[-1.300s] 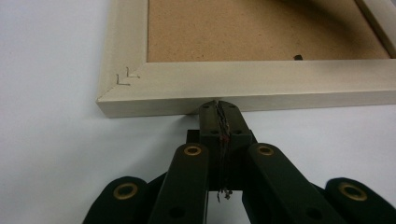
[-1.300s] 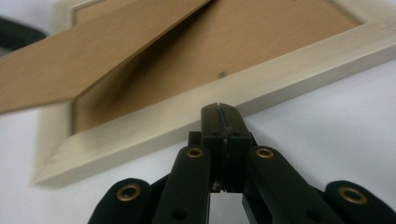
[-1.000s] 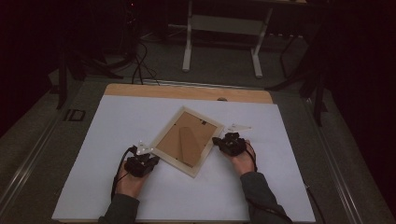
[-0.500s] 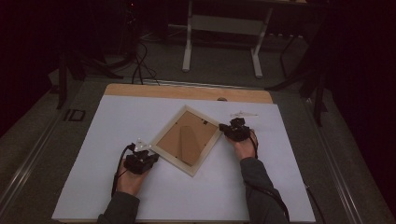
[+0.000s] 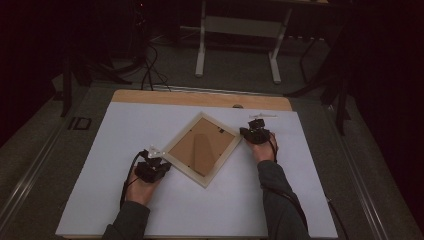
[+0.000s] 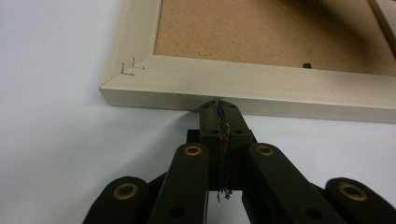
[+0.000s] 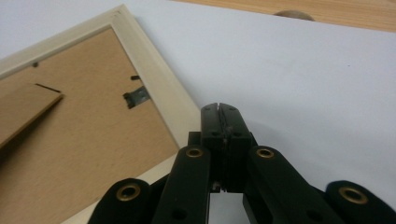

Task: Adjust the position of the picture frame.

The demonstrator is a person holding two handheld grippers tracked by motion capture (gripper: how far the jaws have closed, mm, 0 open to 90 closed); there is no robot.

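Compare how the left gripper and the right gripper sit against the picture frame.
The left gripper butts its tip against the picture frame along an outer edge, near a corner; the right gripper lies beside the frame's right corner, over the white table cover. Both have their jaws closed on nothing.

Picture frame (image 5: pixel 202 148) face down, set diamond-wise on white counter (image 5: pixel 115 135); left gripper (image 5: pixel 153 166) at its lower-left edge, right gripper (image 5: pixel 253 133) at right corner.

A white table (image 5: pixel 125 135) is sitting on grey floor (image 5: pixel 235 70); a white metal stand (image 5: pixel 240 30) is standing beyond in dimness.
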